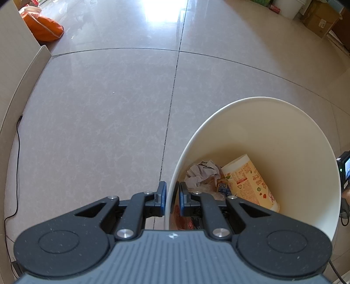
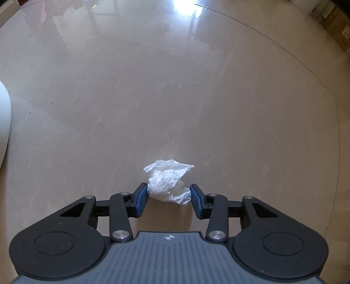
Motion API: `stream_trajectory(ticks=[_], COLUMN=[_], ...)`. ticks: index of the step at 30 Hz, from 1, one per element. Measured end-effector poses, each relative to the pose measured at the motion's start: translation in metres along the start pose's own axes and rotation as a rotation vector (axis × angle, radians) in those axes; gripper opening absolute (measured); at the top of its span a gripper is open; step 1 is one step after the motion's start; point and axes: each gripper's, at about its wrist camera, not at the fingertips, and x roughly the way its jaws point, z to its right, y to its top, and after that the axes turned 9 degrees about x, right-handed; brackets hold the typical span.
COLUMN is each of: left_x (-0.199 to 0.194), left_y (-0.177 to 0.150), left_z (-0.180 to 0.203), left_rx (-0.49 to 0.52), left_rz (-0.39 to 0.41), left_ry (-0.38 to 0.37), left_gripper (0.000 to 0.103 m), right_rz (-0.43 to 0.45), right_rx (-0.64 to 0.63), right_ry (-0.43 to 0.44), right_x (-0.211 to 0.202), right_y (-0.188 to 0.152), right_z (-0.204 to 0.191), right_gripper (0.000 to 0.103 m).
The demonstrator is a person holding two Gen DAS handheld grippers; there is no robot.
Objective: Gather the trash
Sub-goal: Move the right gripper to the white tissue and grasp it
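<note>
A white trash bin [image 1: 284, 135] stands on the tiled floor at the lower right of the left wrist view. Inside it lie crumpled paper [image 1: 202, 172], a cream drink container with an orange label [image 1: 249, 181] and some wrappers. My left gripper [image 1: 172, 196] is shut on the bin's near rim, one blue pad outside and one inside. In the right wrist view a crumpled white tissue [image 2: 168, 181] rests on the floor. My right gripper [image 2: 169, 197] is open around it, low by the floor, and the tissue's edges reach both pads.
An orange bag [image 1: 43, 26] lies far left beside a cardboard panel [image 1: 13, 65]. A black cable [image 1: 17, 163] runs along the left edge. Cardboard boxes [image 1: 321, 17] and a white bucket [image 1: 286, 6] stand at the back right. The bin's side [image 2: 3, 118] shows at the left edge.
</note>
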Motion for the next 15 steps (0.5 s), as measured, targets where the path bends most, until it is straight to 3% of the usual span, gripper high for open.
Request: stream_trajectory(ticks=[5, 7, 8, 15], left_x=[0.001, 0.001, 0.001, 0.001], left_y=[0.001, 0.001, 0.001, 0.002], left_z=[0.001, 0.001, 0.001, -0.001], left_rx=[0.001, -0.004, -0.004, -0.011], left_rz=[-0.001, -0.002, -0.003, -0.003], left_ry=[0.002, 0.000, 0.001, -0.004], left_gripper=[0.010, 0.010, 0.010, 0.010], right_rz=[-0.008, -0.030, -0.040, -0.036], right_rx=[0.020, 0.033, 0.036, -0.013], right_ry=[0.024, 0.051, 0.055, 0.081], right_x=[0.008, 0.010, 0.010, -0.023], right_y=[0.005, 0.006, 0.006, -0.003], right_z=[0.000, 0.001, 0.000, -0.019], right_gripper=[0.049, 0.034, 0.032, 0.029])
